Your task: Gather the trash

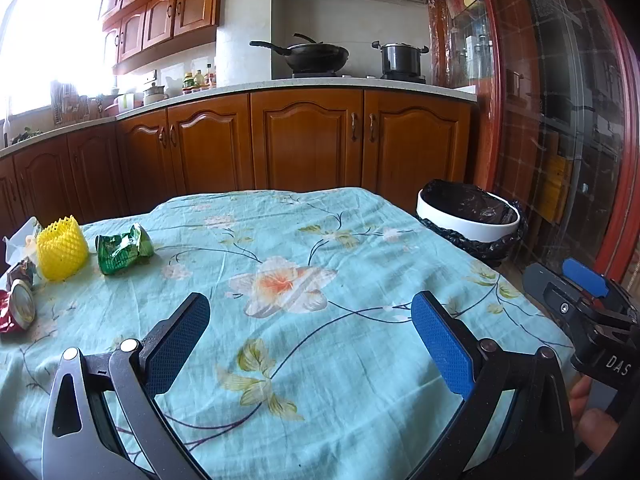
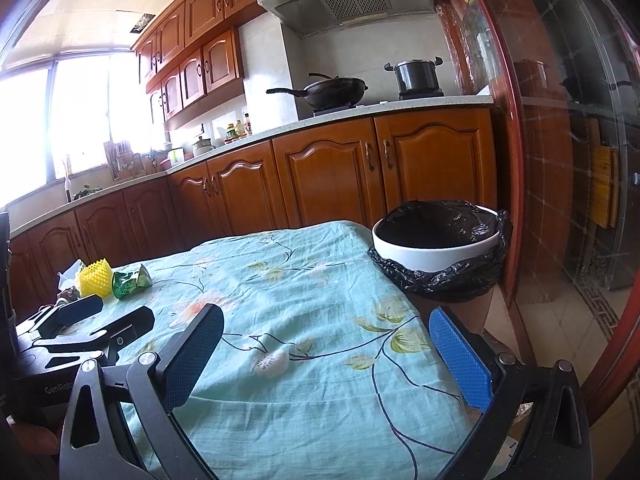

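Both your hand-held grippers, left (image 1: 310, 336) and right (image 2: 326, 350), gape wide, empty; green wrapper (image 1: 124, 249) far-left ahead, bin (image 2: 436, 246) ahead-right.

wooden cabinets (image 1: 304, 140) line a sunlit kitchen; window (image 2: 60, 120) glares, perhaps overexposed; tiled floor (image 2: 560, 320).

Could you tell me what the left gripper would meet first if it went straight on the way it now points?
The left gripper, open and empty, points across bare floral tablecloth; nothing lies in that line. The trash sits off to its left. It would probably graze the cloth first, though depth is unclear.
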Demonstrator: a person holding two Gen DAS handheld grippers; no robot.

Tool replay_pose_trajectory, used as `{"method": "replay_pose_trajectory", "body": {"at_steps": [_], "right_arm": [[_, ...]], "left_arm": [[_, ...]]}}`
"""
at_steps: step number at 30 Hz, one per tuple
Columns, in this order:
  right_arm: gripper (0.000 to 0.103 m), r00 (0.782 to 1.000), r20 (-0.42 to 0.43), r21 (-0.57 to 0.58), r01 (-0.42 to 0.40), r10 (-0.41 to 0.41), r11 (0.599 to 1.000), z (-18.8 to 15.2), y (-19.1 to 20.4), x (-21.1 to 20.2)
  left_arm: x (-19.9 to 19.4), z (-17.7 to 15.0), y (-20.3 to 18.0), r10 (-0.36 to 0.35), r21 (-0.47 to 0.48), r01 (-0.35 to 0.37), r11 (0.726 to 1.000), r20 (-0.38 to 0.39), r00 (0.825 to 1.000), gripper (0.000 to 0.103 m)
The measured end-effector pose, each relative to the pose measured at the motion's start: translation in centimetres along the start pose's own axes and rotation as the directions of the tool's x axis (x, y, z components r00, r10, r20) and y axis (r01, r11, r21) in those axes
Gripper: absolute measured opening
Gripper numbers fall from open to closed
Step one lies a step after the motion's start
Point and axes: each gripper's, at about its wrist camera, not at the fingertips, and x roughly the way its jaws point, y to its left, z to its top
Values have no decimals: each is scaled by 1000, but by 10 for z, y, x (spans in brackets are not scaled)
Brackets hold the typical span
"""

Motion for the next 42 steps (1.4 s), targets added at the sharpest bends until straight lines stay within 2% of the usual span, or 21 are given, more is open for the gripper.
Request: {"method": "replay_pose_trajectory", "body": {"at_steps": [42], "right_arm": [[103,1000,1,0,-8,8,1000,1,4,-2]], "left_arm": [[-3,-2,1,-9,-6,9,1000,0,1000,103]]}}
